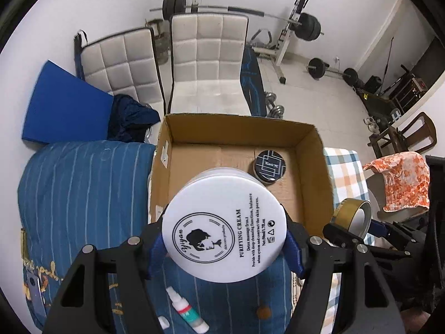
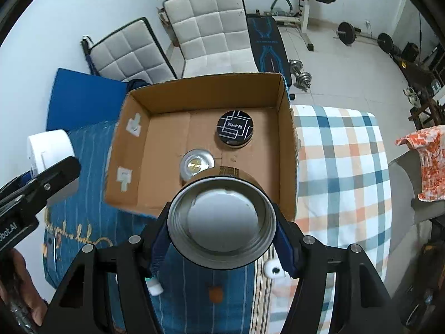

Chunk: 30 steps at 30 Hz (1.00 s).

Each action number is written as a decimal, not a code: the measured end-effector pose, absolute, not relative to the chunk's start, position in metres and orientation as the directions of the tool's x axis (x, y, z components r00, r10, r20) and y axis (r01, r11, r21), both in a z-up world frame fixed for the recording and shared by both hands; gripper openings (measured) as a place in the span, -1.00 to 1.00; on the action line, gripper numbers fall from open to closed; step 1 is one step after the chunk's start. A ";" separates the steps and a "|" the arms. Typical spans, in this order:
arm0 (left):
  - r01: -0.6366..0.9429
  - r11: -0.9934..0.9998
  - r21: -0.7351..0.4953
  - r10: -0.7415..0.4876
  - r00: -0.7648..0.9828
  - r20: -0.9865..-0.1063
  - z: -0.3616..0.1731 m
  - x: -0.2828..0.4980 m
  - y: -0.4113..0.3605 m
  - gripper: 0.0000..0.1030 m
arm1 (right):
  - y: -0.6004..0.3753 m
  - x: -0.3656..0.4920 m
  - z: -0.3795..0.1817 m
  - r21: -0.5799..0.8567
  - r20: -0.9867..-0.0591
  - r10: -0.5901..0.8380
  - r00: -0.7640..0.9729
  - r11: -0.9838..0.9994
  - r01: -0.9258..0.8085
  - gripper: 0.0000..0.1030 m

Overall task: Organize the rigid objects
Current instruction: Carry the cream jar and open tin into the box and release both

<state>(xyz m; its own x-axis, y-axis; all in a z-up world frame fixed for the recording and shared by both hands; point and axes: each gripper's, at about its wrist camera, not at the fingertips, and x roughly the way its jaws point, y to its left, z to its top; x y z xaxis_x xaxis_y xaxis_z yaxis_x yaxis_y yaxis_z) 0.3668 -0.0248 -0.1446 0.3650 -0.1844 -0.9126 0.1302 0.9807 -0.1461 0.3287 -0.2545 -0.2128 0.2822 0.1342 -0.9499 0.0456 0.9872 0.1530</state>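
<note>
Your left claw (image 1: pixel 224 246) grips the white cream jar (image 1: pixel 224 229) by its smooth, stiff rim; your right claw (image 2: pixel 222 240) pinches a gold tin (image 2: pixel 222 220), probably light, both above the cardboard box (image 2: pixel 286 150); squeeze evenly

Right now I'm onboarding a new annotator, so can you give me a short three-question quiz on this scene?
1. True or false: the left hand-held gripper is shut on a white cream jar.
2. Which item lies inside the cardboard box? A) black tin B) glue tube C) orange cloth
3. Fill in: the right hand-held gripper holds a ____ can over the box's near edge.

Key: 1 true; 2 A; 3 gold
</note>
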 end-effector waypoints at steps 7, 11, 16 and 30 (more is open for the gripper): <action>0.129 0.979 -0.155 -0.181 0.221 -0.958 -0.222 0.430 -0.025 0.29 | -0.265 0.394 -0.285 0.155 -0.973 0.128 0.190 0.979 0.134 0.30; 0.103 0.976 -0.190 -0.199 0.095 -0.975 -0.279 0.463 -0.026 0.29 | -0.263 0.424 -0.331 0.108 -0.988 0.087 0.126 0.980 0.166 0.30; 0.086 0.979 -0.185 -0.184 -0.015 -0.983 -0.332 0.493 -0.028 0.29 | -0.253 0.447 -0.376 0.046 -0.998 0.037 0.053 0.984 0.172 0.30; 0.117 0.979 -0.169 -0.158 -0.100 -0.982 -0.372 0.491 -0.035 0.30 | -0.245 0.472 -0.447 -0.045 -0.997 -0.033 -0.076 0.985 0.164 0.30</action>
<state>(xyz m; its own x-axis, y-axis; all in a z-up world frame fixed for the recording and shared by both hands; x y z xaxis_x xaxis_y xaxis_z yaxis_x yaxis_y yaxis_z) 0.4909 -0.0351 -0.3723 -0.0996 -0.1582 -0.9824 0.1166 0.9786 -0.1694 0.4716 -0.2452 -0.4470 -0.0760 -0.0331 -0.9966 0.1640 0.9854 -0.0452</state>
